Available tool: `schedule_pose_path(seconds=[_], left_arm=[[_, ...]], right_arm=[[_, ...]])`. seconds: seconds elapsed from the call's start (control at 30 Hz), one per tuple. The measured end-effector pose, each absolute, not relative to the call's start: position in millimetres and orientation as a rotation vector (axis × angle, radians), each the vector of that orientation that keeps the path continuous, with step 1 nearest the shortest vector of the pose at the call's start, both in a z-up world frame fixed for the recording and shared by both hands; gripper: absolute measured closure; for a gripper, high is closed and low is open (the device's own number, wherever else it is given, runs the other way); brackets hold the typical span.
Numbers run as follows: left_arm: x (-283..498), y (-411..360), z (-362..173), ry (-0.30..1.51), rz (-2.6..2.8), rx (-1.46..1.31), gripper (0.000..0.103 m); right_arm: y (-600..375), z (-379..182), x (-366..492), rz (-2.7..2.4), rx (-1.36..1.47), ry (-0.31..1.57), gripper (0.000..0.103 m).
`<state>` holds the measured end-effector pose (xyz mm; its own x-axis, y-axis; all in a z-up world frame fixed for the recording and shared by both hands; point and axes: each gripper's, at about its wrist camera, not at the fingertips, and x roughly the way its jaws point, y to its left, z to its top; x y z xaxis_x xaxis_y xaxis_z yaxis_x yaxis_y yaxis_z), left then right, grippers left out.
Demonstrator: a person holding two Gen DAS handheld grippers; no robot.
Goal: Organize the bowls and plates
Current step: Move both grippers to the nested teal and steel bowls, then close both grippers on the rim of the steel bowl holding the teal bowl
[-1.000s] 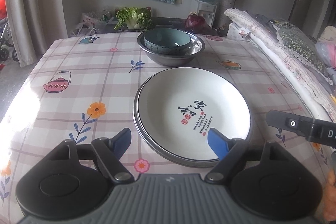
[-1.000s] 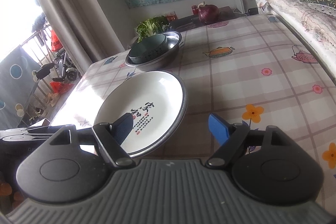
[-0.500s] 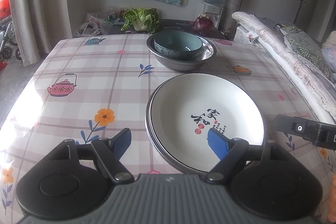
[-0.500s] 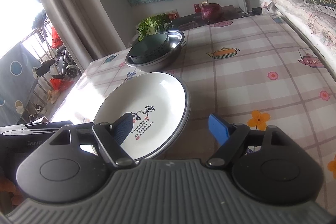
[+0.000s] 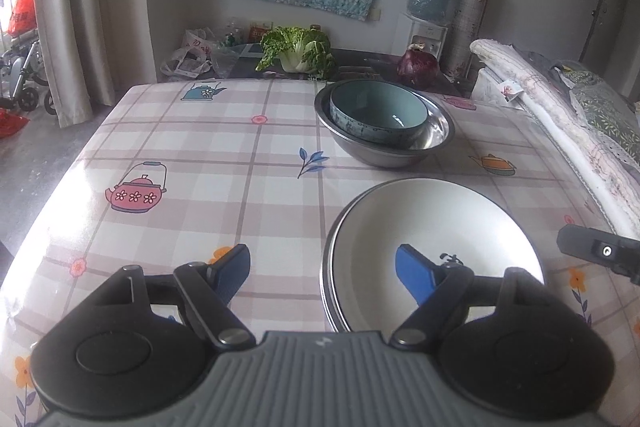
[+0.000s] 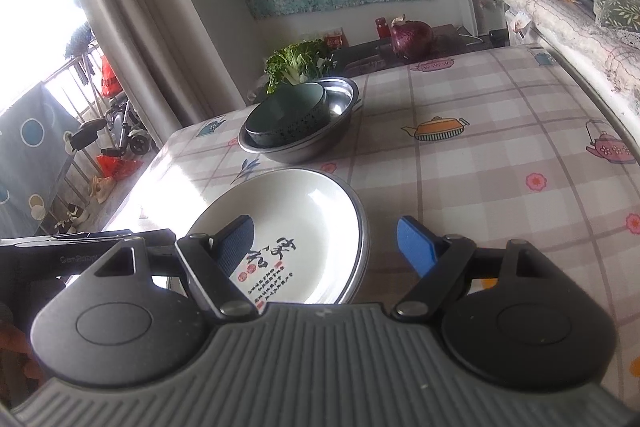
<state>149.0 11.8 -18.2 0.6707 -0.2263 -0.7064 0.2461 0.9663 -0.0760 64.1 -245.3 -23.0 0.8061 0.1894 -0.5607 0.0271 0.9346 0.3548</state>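
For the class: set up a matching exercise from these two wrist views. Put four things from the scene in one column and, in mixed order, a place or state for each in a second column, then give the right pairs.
Things:
1. teal bowl
2. white plate
3. red onion
4. left gripper

Places or states:
A. open, nothing between its fingers
B. beyond the table's far edge, on a dark surface
C. inside the steel bowl
D. on top of another plate, near the grippers

Pairs: 1-C, 2-D, 3-B, 4-A
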Motion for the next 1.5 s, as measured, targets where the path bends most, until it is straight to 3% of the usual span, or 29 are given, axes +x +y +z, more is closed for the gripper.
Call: schedule_pose_path(seconds=[0.33,0.5,0.77,1.13,1.33,1.5], left_arm=[[205,11,-8,0.761,-0.246,-0.010,0.022],[238,6,-5,0.773,-0.269,-0.049,0.029],[291,-11,-20,0.823,-0.299,-0.094,0.051],[318,-23,-39,0.865,-0.301,-0.053,0.053],[325,-15,-42,0.876,-0.315,-0.109,0.052],[340,-9,-51,0.912,-0.327,-0.190,0.052]], right_arm=[[-270,-11,119,0.095,0.326,0.601,0.024],[-292,-15,161,0.107,0.368,0.615,0.027],[-315,-31,238,0.138,0.491,0.667,0.050],[-295,-59,311,0.172,0.456,0.754,0.067],[-290,-74,330,0.189,0.473,0.793,0.084],[-285,-81,337,0.199,0.435,0.814,0.089]])
